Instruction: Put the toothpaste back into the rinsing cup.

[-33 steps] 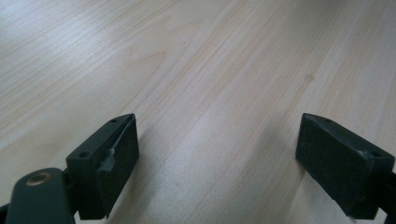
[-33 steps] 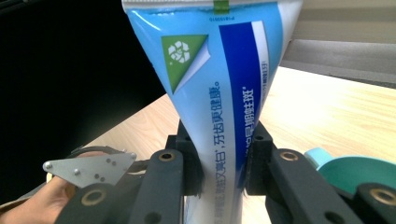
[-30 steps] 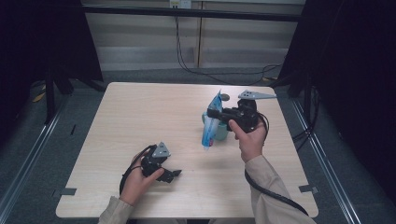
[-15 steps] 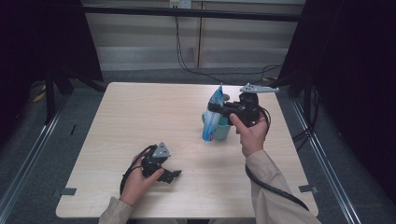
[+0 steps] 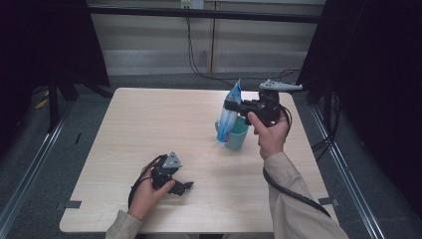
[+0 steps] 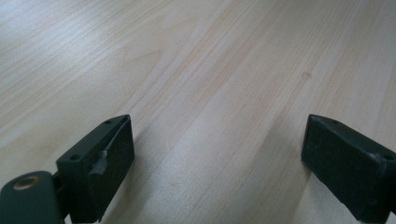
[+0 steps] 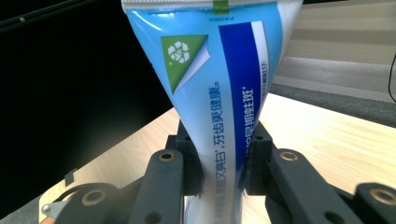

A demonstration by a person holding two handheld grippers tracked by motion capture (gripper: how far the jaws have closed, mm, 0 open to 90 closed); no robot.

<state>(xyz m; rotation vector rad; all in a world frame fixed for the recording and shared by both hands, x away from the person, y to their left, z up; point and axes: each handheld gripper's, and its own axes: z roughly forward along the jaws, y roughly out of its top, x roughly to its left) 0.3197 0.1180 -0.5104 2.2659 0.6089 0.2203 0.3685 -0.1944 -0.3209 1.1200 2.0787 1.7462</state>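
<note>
Toothpaste tube [image 5: 230, 113] stands upright with its crimped end up and its lower end inside the teal cup [image 5: 238, 137], pinched partway up by the right gripper [image 5: 230, 106], whose fingers [image 7: 189, 161] press on both sides of the tube [image 7: 219, 93] as the right gripper view shows. Cup sits on the tabletop [image 5: 149, 129] right of centre, in front of the right hand [image 5: 271, 132]. Left gripper [image 5: 185, 186] rests low on the tabletop near the front edge, well apart from the cup, fingers [image 6: 100, 163] spread wide with nothing but bare wood between them. Judgement: tube is either going into the cup or coming out of it; cannot tell which from this moment alone. Grip is secure and the tube is part in, part out. Left to do: either seat the tube and release, or lift it clear and set it down. Left gripper looks idle, no part in the work yet.
</note>
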